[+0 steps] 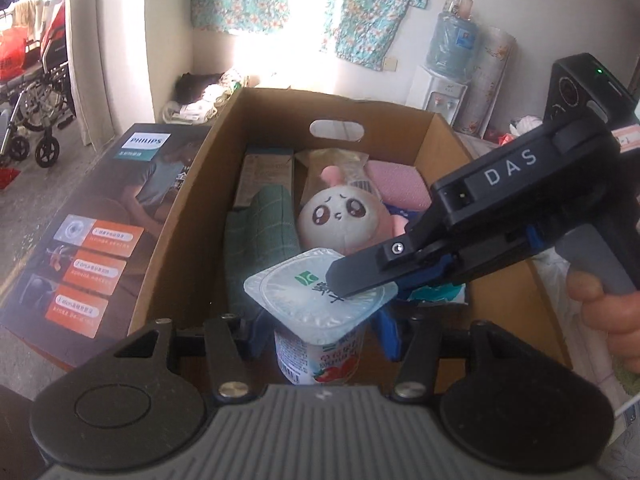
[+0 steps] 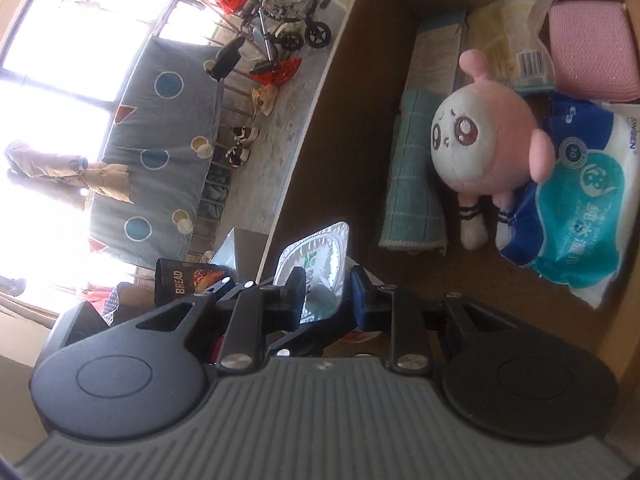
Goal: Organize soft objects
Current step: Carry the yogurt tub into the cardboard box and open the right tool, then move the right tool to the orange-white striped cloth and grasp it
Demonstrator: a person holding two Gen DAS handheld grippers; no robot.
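Note:
A yogurt cup (image 1: 320,312) with a foil lid stands between the fingers of my left gripper (image 1: 320,332), which is shut on it above the near end of a cardboard box (image 1: 192,184). My right gripper (image 1: 360,276) reaches in from the right and is shut on the rim of the cup's lid; the lid shows between its fingers in the right wrist view (image 2: 320,276). In the box lie a pink and white plush toy (image 2: 480,140), a green checked cloth (image 2: 412,184), a pink sponge pad (image 2: 592,52) and a blue tissue pack (image 2: 576,200).
The box also holds a flat carton (image 1: 264,176) and a clear food packet (image 2: 512,32). A Philips box (image 1: 92,232) lies left of the cardboard box. A water dispenser (image 1: 440,80) stands behind. A bread tin (image 2: 180,280) sits outside the box.

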